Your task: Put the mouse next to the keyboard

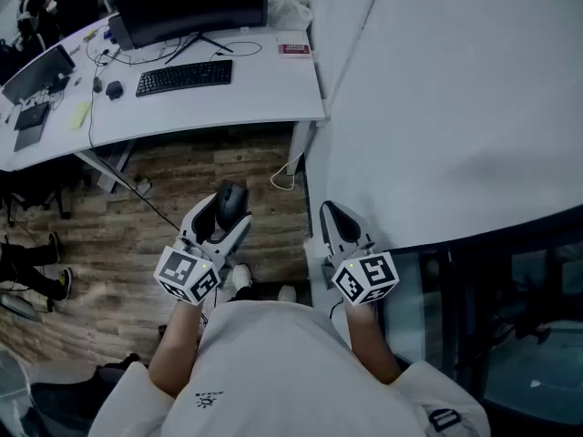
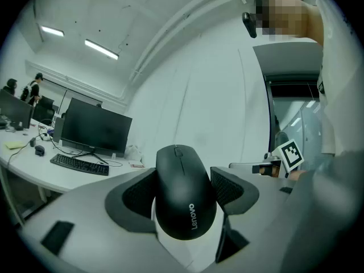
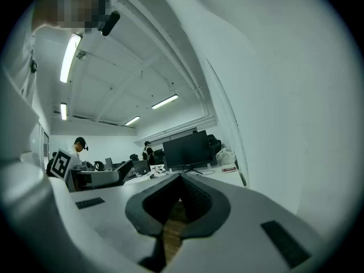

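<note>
While the left gripper (image 1: 228,209) grips the mouse (image 2: 185,192), right gripper (image 3: 182,178) closed empty, the carry to the far keyboard (image 1: 184,76) remains.

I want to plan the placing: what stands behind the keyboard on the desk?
A dark monitor stands right behind the keyboard. The monitor covers the part of the desk farther back, so nothing can be seen there.

The mouse (image 1: 230,203), black and smooth with a scroll wheel and Lenovo lettering on its back, sat clamped between the pads of the left tool (image 1: 225,218), its nose pointing away from the person, over the wooden floor and well apart from the table (image 1: 273,98). The keyboard (image 1: 184,76), black and full-width, lay flat on that white table.
</note>
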`<state>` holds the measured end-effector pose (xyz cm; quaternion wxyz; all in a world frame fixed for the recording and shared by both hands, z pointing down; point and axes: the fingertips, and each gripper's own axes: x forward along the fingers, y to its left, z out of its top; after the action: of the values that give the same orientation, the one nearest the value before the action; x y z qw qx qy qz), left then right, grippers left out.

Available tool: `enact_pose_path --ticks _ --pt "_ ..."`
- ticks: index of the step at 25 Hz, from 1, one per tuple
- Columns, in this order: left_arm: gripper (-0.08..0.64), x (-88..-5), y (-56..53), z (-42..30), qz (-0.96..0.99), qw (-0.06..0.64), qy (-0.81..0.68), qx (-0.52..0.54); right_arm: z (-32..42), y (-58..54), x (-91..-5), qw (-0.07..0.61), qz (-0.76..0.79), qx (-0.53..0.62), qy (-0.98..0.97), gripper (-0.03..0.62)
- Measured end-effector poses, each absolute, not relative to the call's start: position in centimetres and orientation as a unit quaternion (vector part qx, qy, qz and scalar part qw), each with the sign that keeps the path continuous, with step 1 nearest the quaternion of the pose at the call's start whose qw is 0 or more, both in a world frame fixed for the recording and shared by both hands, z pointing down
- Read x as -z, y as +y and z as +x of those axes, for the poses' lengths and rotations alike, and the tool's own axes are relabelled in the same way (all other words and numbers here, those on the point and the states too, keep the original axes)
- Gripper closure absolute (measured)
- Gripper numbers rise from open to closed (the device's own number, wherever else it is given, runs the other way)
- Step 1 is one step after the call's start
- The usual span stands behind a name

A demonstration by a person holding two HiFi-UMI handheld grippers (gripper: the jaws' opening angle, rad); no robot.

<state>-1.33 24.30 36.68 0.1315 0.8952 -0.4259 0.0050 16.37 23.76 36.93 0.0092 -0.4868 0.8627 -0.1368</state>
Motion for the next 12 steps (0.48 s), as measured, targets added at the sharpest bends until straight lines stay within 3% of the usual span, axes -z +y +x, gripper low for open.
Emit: enact_pose_path --ticks 12 --pt "0.255 -36.1 23.2 -2.1 0.897 0.133 -0.422 0.007 15.5 23.0 -36.6 0.020 -0.482 0.143 0.864 0.575"
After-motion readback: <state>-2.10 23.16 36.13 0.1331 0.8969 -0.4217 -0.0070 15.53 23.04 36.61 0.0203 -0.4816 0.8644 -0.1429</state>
